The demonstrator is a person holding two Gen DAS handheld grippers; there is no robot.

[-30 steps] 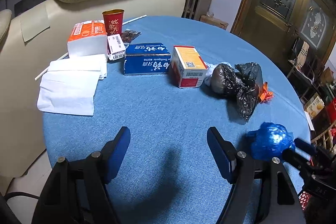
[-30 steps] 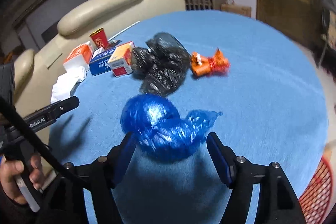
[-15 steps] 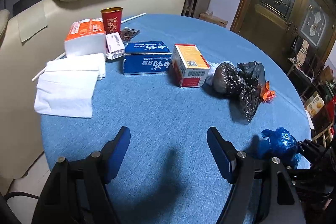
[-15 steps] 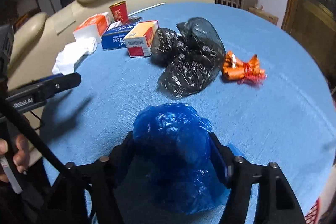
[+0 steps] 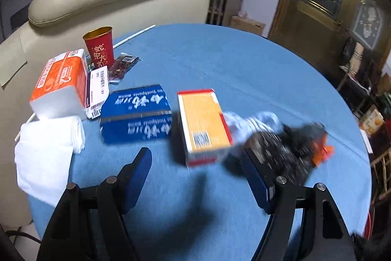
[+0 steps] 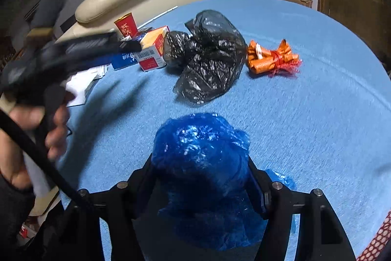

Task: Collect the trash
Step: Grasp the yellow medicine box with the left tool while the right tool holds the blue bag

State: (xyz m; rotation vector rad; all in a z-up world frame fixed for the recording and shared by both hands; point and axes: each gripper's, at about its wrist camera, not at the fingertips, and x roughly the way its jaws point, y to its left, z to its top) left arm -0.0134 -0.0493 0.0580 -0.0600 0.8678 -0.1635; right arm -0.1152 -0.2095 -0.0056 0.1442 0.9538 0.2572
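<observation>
Blue bag (image 6: pixel 200 153) is gripped by the down-tilted right tongs (image 6: pixel 200 177); left tongs (image 5: pixel 198 177) gape empty.

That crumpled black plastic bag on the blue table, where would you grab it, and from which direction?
I'd take the black bag at its tight knotted lump on the side nearest the yellow box, coming down from above. That end looks bunched and firm, so fingers could close around it; the rest spreads thin and flat on the tablecloth, likely slipping out of a pinch.
</observation>
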